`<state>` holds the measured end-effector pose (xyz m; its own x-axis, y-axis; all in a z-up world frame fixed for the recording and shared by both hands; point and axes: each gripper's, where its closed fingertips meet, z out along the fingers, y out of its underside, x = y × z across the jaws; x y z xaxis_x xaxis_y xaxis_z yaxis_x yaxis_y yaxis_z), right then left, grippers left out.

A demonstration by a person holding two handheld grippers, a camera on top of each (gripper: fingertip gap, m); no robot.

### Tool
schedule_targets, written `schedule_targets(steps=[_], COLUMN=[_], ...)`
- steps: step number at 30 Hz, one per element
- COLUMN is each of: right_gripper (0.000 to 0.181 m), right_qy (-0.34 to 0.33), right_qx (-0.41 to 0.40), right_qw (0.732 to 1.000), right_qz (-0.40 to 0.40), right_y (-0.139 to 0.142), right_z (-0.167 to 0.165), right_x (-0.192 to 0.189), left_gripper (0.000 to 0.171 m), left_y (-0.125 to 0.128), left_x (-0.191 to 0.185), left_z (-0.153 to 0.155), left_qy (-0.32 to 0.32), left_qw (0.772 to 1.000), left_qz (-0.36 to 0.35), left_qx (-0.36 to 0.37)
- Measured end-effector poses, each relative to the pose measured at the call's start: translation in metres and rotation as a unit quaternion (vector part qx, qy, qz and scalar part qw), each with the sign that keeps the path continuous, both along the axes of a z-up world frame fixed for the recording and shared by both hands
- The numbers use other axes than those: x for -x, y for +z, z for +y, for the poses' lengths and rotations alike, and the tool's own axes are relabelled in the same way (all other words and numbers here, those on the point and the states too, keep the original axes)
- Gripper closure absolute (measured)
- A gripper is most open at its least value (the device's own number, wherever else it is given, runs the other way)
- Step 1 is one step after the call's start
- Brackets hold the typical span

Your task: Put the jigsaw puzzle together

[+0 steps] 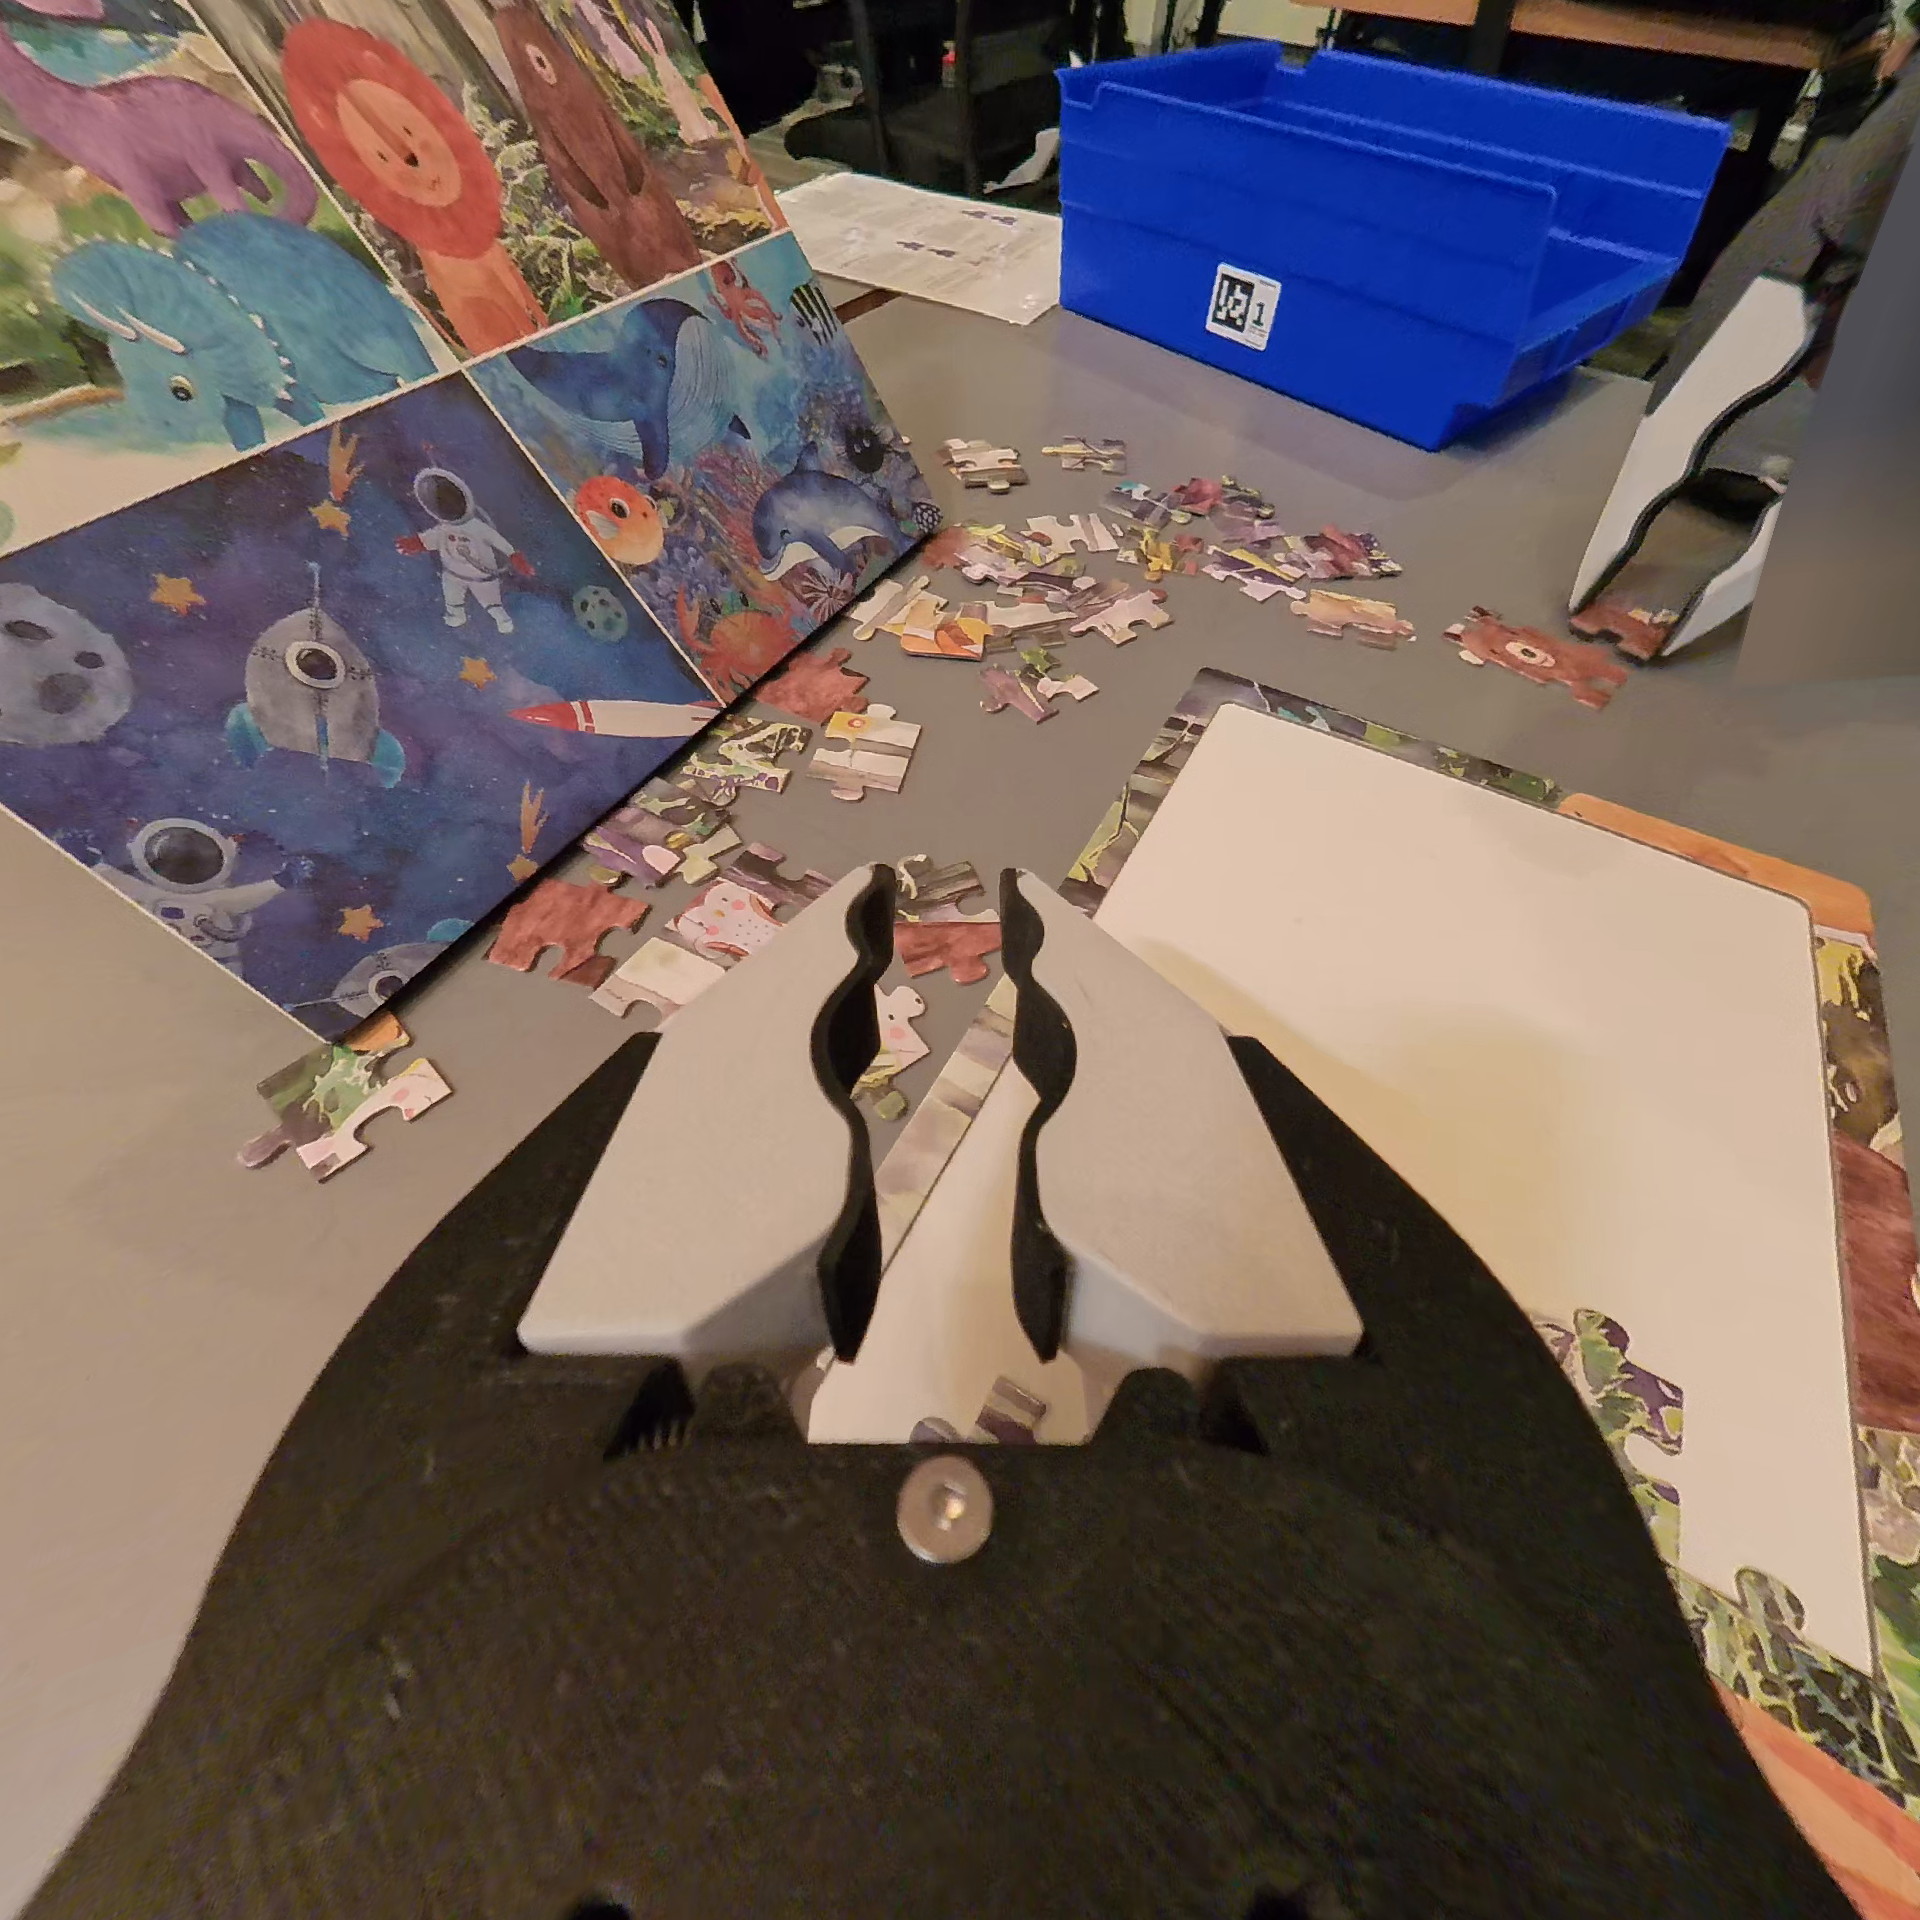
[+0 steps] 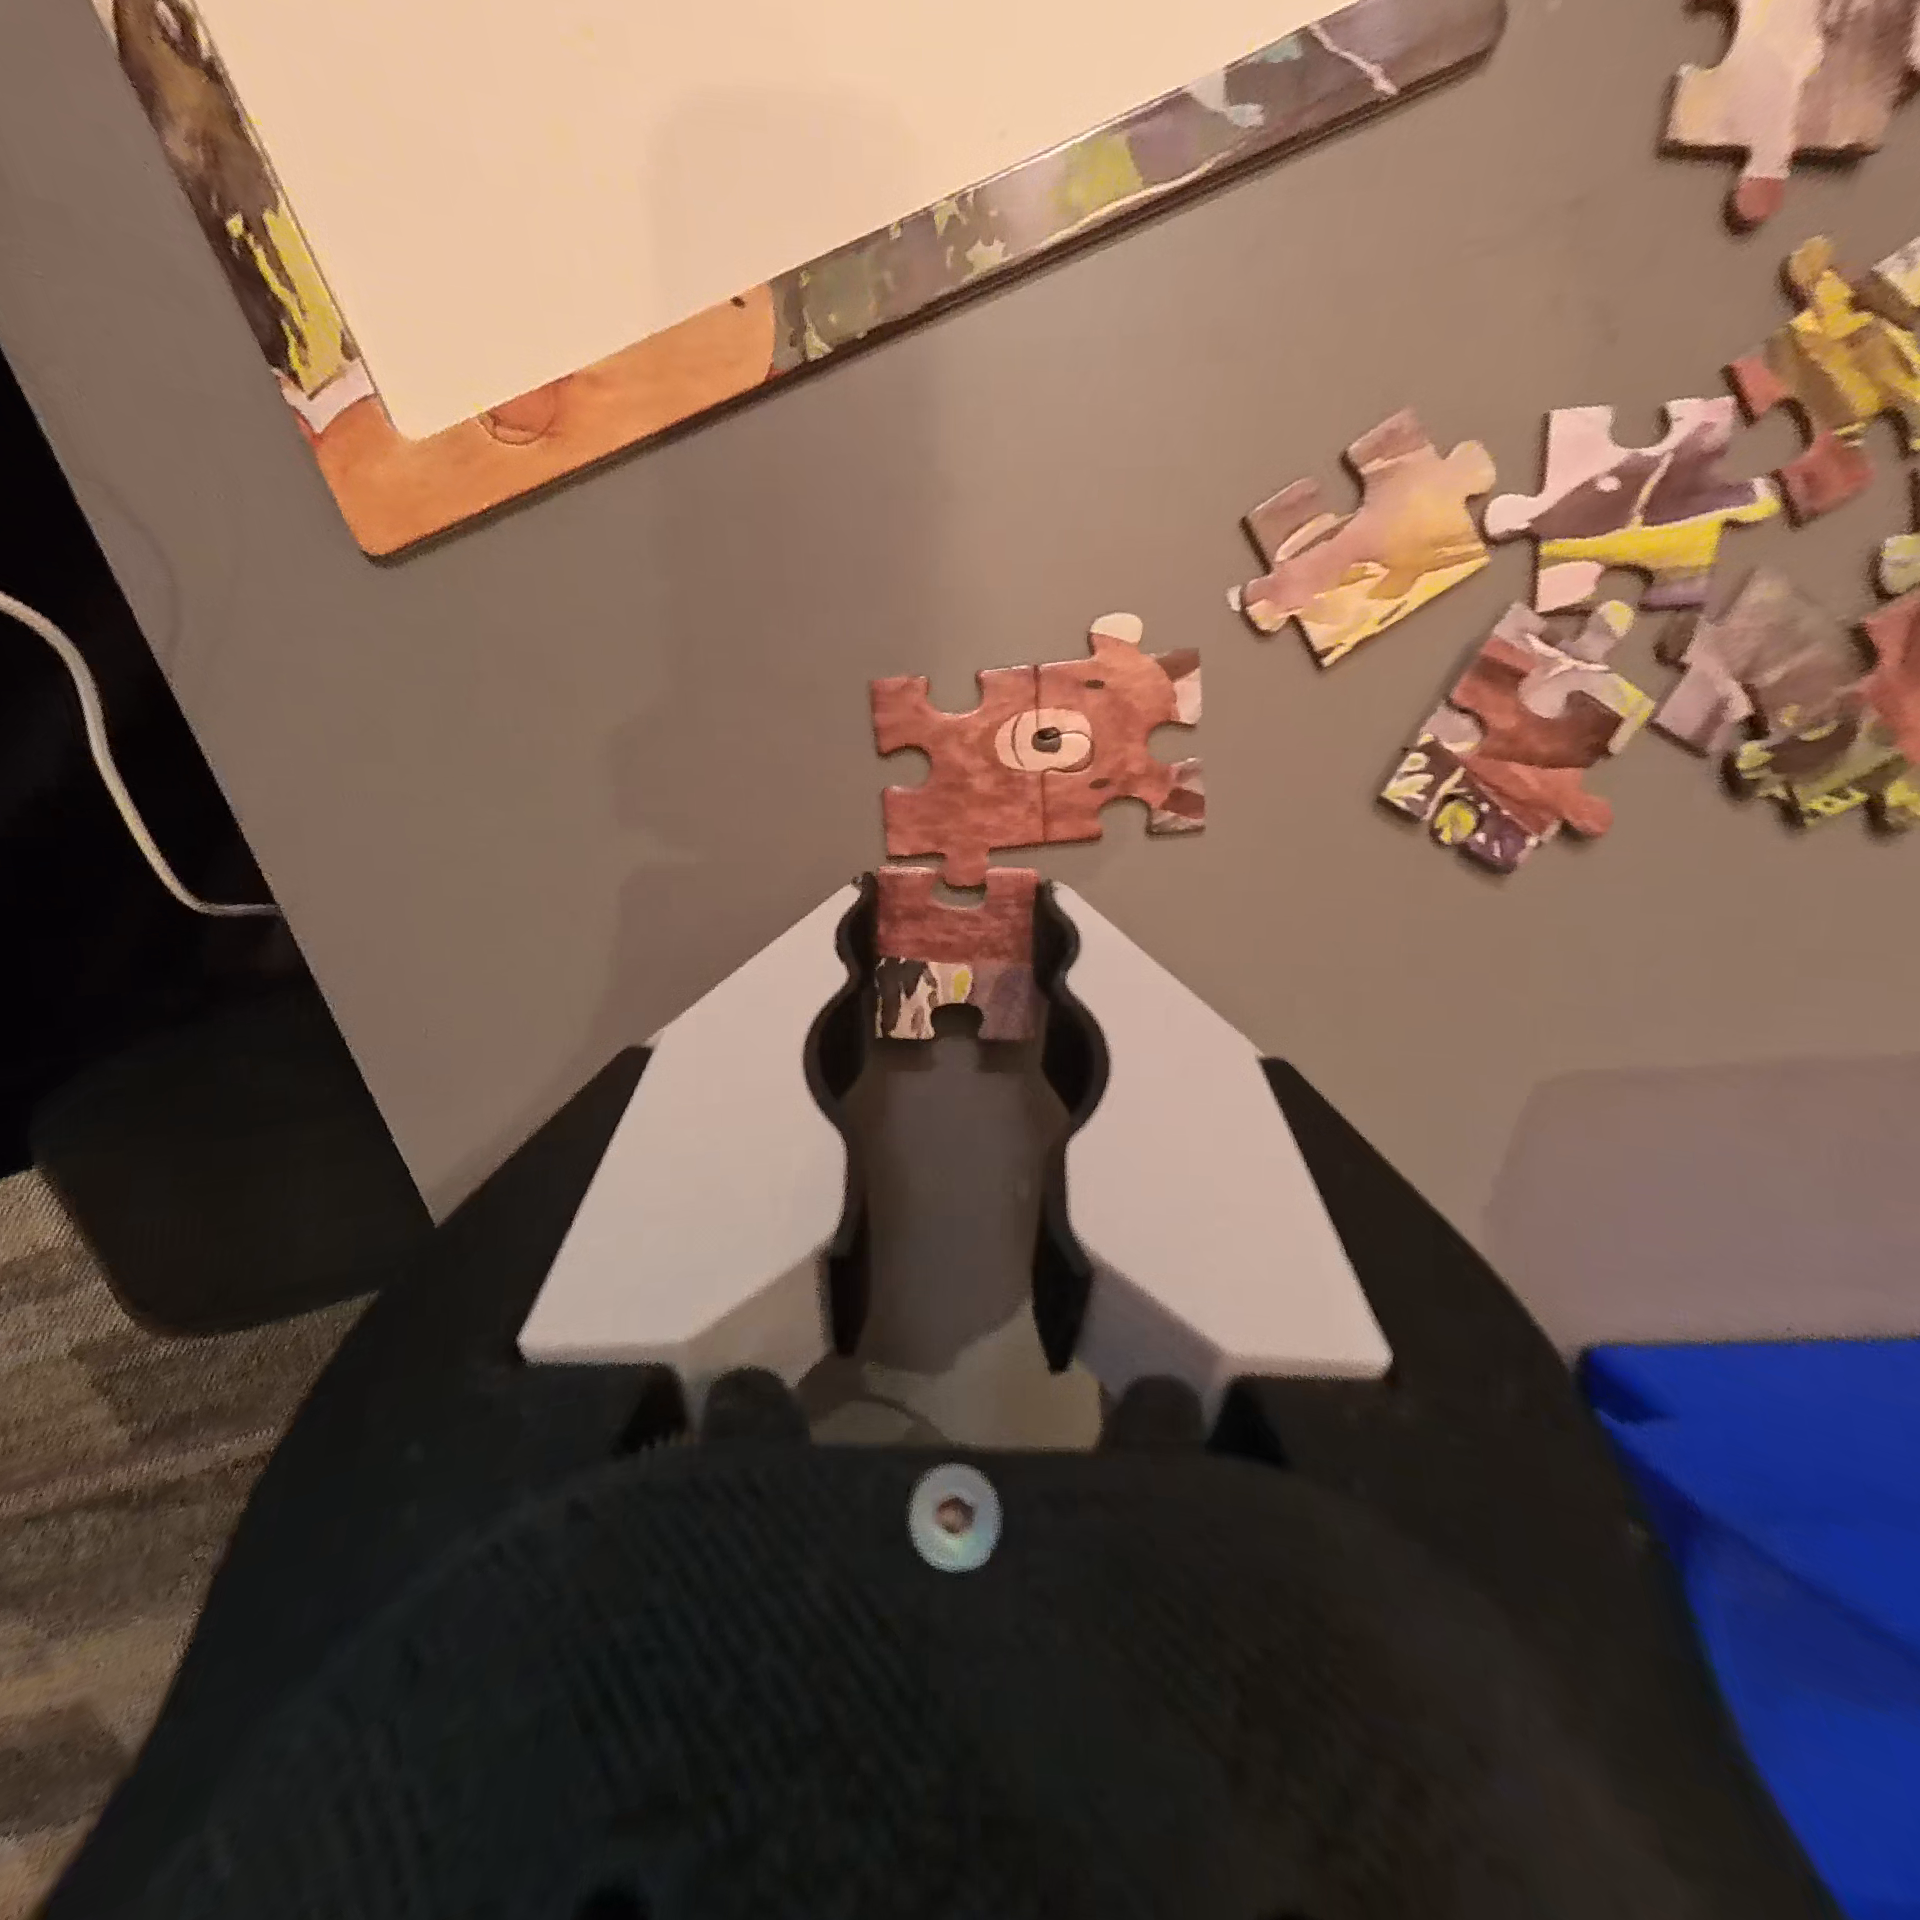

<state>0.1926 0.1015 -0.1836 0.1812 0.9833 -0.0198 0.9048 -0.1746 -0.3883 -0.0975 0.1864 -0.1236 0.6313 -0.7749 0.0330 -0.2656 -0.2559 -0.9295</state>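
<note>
Right gripper pinches brown piece, its notch meeting the bear pair's tab straight ahead; left gripper part-open, empty.

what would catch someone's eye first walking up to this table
Probably the big colourful picture board propped up at the left, with its lion, whale and astronaut scenes, and the blue bin at the back. Then the nearly empty puzzle tray beside the scattered loose pieces, and the right gripper pinching a brown piece against the joined bear-face pieces.
</note>
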Motion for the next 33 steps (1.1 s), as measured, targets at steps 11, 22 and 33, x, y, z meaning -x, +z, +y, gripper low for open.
schedule_targets(steps=[11, 22, 33], right_gripper=[0.153, 0.153, 0.144], right_qy=[0.030, 0.051, 0.026], right_qx=[0.013, 0.010, 0.006], right_qw=[0.999, 0.998, 1.000], right_qz=[-0.026, -0.034, -0.001], right_y=[-0.005, -0.006, 0.007], right_z=[0.002, 0.000, 0.000], right_x=[0.000, -0.001, 0.003], left_gripper=[0.153, 0.153, 0.153], left_y=[-0.003, -0.004, -0.004], left_x=[0.000, 0.000, 0.000], left_z=[0.001, 0.001, 0.001], left_qy=[-0.002, -0.003, -0.003], left_qw=[1.000, 1.000, 1.000], left_qz=[0.004, 0.007, 0.009], left_qx=[0.003, 0.005, 0.004])
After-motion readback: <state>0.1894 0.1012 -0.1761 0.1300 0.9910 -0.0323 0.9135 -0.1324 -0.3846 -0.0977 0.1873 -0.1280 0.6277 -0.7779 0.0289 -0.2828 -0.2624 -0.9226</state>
